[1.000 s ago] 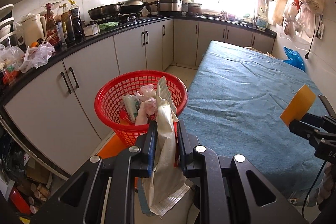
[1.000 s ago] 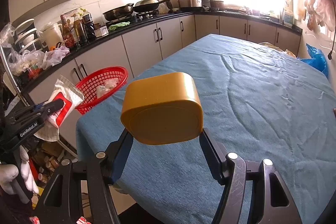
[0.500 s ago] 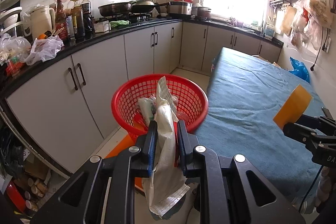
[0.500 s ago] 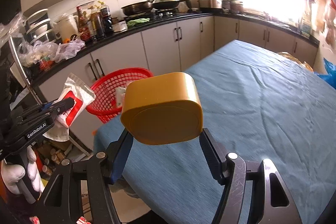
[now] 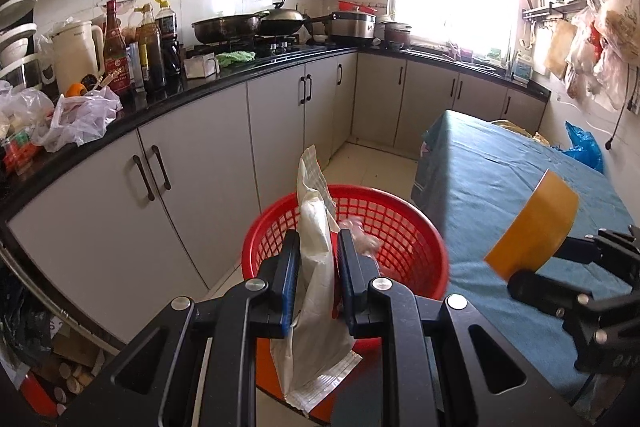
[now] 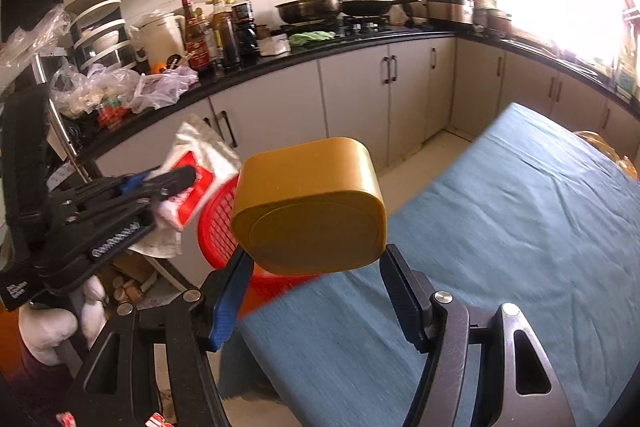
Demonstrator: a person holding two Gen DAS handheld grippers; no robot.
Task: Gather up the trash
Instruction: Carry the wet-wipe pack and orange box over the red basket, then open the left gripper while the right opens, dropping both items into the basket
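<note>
My left tool [image 5: 318,259] is pinching a crumpled white wrapper [image 5: 316,267], printed red on one side, upright just above the near rim of the red mesh basket [image 5: 400,227]. My right tool [image 6: 316,267] clamps a mustard-yellow rounded tub [image 6: 308,203] over the edge of the blue-clothed counter [image 6: 500,247]. The basket holds what looks like pale crumpled wrappers [image 5: 362,237], blurred and partly hidden

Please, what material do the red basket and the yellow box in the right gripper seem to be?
Red basket: probably moulded plastic, shown by its regular open lattice and even colour. Yellow box: likely hard plastic with a smooth matte finish, rounded corners and a seam ring on its face.
</note>
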